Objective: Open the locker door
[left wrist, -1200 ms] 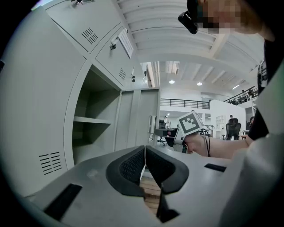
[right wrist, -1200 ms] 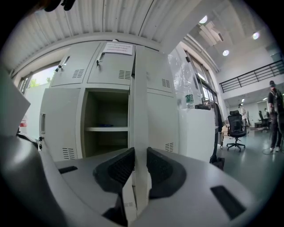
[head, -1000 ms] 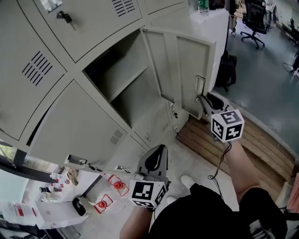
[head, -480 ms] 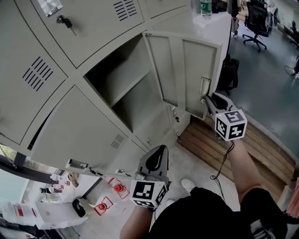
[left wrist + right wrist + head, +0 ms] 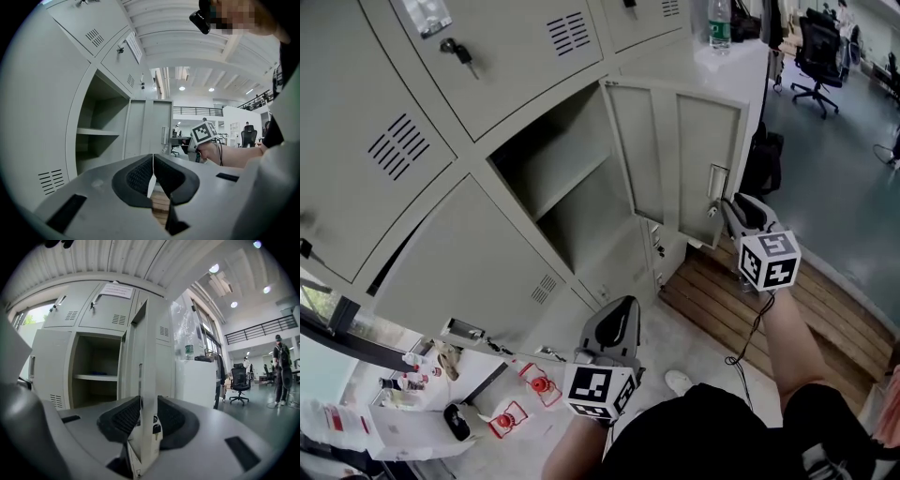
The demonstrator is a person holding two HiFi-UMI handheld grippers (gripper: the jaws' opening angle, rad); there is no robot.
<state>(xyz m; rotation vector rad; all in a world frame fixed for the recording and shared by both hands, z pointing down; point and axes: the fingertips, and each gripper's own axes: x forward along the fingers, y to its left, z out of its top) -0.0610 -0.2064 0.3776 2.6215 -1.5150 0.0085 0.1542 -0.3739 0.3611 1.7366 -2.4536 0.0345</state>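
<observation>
- Locker door [image 5: 675, 150], beige sheet metal, stands swung wide off the mid compartment, free edge out toward white cabinet [image 5: 741, 58].
- Handling, my guess: light, stiff, thin, slick paint, swings easy on hinges. Best hold = free vertical edge nr latch plate [image 5: 717, 181].
- R gripper [image 5: 724, 208]: jaws just been opening, door edge between them, pads look slack, no clamp.
- L gripper [image 5: 617, 314]: jaws together, empty, low, well apart from door.
- Around: green bottle [image 5: 720, 21] on cabinet, key [image 5: 459, 54] in upper locker, black office chair [image 5: 818, 42] far off. Cabinet prob limits further swing.
</observation>
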